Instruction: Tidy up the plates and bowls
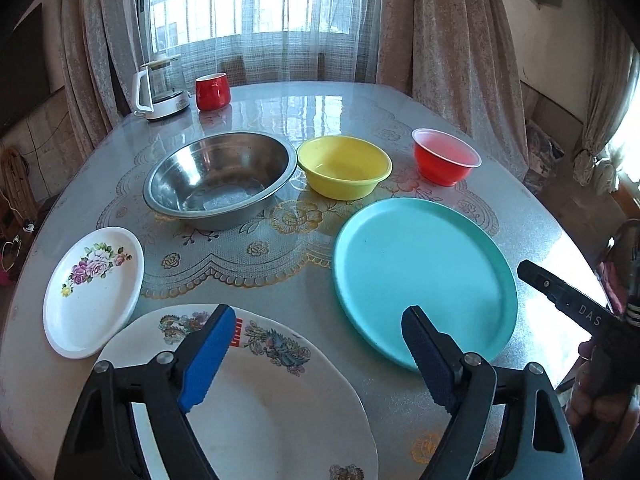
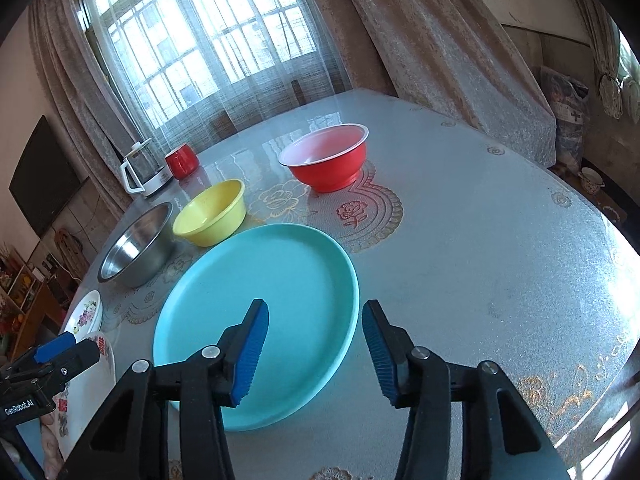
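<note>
Left tongs (image 1: 316,354) hang open over the near edge of the table (image 1: 400,108), one blue pad above the big patterned plate (image 1: 280,400), nothing gripped. Right tongs (image 2: 316,354) are open too, straddling the rim of the teal plate (image 2: 280,280) without pressing it. Behind sit the steel bowl (image 1: 220,178), yellow bowl (image 1: 344,166) and red bowl (image 1: 444,156) in a row, and the small flowered plate (image 1: 94,292) lies at the left edge.
</note>
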